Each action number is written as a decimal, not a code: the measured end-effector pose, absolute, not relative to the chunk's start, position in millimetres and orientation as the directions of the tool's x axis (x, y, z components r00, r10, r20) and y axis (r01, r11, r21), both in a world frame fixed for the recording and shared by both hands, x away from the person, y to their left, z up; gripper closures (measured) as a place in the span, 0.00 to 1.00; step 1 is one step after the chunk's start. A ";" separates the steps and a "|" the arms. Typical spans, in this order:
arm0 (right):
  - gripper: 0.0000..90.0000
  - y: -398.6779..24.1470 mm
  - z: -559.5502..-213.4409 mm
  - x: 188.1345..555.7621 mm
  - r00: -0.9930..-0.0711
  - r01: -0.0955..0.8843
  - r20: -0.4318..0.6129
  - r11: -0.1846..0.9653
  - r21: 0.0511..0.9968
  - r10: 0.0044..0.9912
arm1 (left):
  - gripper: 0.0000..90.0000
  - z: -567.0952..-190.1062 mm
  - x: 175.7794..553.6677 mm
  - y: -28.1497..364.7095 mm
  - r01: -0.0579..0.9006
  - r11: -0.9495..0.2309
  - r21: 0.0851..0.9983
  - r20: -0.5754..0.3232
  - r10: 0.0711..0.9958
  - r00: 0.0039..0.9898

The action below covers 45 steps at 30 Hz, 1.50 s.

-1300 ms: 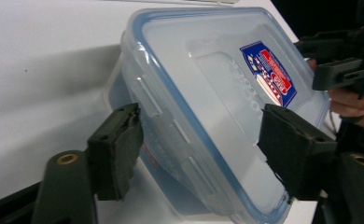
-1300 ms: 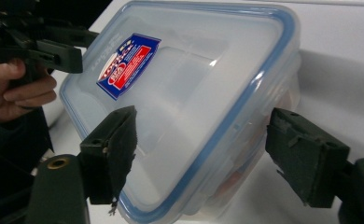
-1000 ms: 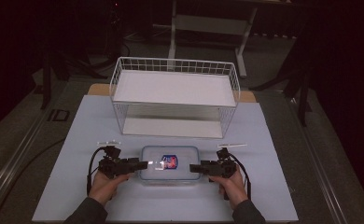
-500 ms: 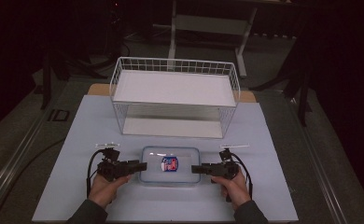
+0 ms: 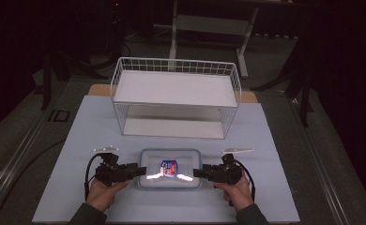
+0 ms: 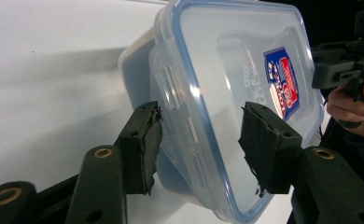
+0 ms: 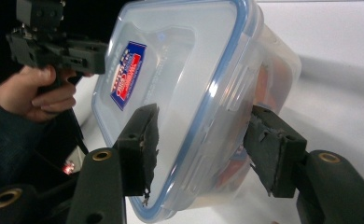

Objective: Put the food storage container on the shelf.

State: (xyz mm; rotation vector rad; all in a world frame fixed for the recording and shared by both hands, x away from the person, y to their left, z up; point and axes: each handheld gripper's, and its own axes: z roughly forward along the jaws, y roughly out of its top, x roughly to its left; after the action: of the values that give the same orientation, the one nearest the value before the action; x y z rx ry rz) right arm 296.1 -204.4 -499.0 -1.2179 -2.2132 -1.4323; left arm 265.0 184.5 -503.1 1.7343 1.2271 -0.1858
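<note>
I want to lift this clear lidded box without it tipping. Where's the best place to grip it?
Probably the short ends of the box, left hand-held gripper and right hand-held gripper coming in level from opposite sides, jaws straddling each lid flap.

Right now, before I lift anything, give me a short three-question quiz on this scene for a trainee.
1. True or false: the box has its lid off.
2. Where does the basket stand? A, beyond the box; B, on the box; C, left of the box.
3. What lies between the jaws of the left gripper and of the right gripper?
Key: 1. false; 2. A; 3. the box's short ends, one each. The left jaws have just been opening, the right closing.
</note>
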 end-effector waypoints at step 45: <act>0.57 -202.8 -473.1 275.8 -0.664 0.676 0.498 0.162 0.719 0.558 | 0.53 -477.6 244.9 178.3 0.733 -0.072 0.676 -0.518 0.662 0.542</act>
State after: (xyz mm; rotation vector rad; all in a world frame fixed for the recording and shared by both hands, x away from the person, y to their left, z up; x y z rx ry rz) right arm 275.8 -202.8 -473.1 -1.2295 -2.3026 -1.5274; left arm 244.9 178.3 -477.6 1.7789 1.1609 -0.0895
